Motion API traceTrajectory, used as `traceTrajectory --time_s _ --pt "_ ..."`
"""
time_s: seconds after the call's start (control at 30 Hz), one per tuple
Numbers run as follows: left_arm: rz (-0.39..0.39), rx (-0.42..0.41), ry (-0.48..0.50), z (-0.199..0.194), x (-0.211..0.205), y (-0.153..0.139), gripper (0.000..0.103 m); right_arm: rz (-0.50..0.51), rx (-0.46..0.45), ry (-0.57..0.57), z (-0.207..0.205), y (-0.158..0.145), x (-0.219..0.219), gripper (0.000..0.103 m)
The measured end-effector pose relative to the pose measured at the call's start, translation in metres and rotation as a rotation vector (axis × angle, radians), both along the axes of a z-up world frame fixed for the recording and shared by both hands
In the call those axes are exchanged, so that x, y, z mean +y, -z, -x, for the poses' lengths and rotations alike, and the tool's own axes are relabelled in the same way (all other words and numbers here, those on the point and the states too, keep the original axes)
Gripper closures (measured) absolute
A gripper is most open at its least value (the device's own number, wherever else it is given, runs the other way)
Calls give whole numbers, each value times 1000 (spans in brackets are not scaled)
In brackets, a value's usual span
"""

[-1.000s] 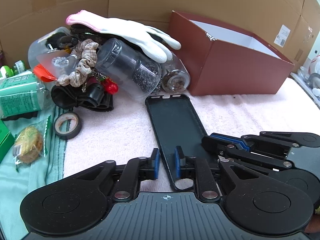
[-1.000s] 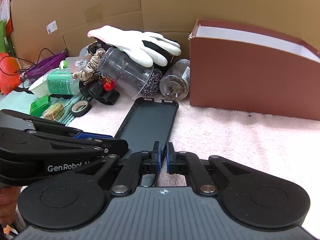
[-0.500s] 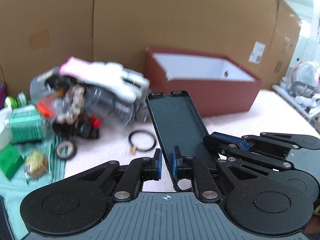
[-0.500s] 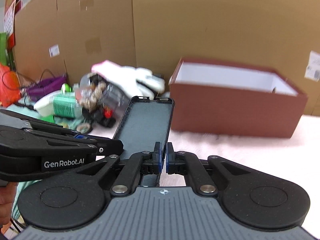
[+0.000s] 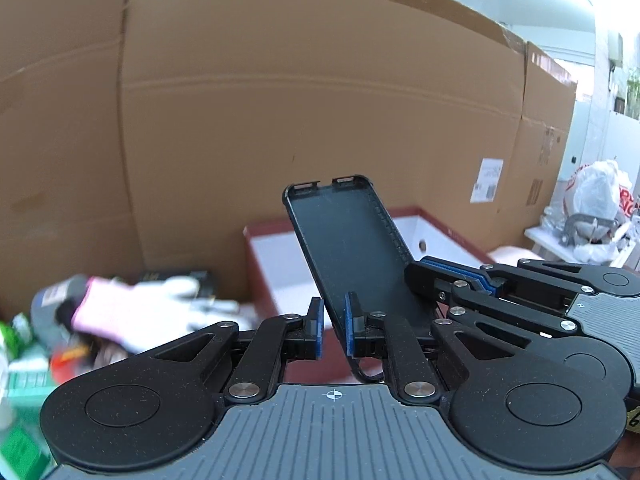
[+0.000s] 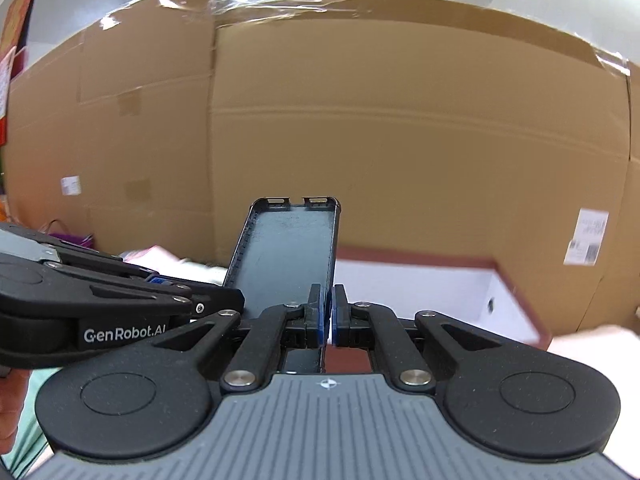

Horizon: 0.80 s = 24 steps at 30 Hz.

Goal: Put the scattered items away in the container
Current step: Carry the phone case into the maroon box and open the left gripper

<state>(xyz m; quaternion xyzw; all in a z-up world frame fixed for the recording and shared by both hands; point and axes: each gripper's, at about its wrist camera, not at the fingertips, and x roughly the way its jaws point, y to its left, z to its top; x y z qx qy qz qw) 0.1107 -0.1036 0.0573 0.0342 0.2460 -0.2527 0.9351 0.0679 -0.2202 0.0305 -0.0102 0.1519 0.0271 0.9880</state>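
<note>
A black phone case (image 5: 348,248) hangs in the air, held from both sides. My left gripper (image 5: 333,328) is shut on its near left edge. My right gripper (image 5: 416,276) is shut on its right edge. In the right wrist view the phone case (image 6: 288,256) rises ahead of my right gripper (image 6: 329,316), and my left gripper (image 6: 232,300) pinches it from the left. The red-brown box (image 5: 440,236) with a white inside stands open behind and below the case, its rim (image 6: 420,258) to the right of it.
A white glove with a pink cuff (image 5: 140,308) tops a blurred pile of items at the lower left, with green packets (image 5: 24,376) beside it. A tall cardboard wall (image 5: 320,100) closes the back. A white plastic bag (image 5: 596,188) sits far right.
Both grippers have lifted the phone case off the pink towel and risen with it. The views have tilted up, so the box and the pile now sit low in the frames.
</note>
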Motion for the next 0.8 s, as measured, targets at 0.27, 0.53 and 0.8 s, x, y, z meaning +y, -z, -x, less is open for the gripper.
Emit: traceTrajectory --time_s 0.27,0.53,0.8 --pt "-33 72 -6 -60 -33 11 98 -47 78 30 -70 -5 -33 99" --pt "-79 179 -12 -110 -41 45 98 -78 194 28 -127 25 -41 99" --pt "-114 219 -21 -130 -37 65 97 -120 277 10 -162 50 -41 99"
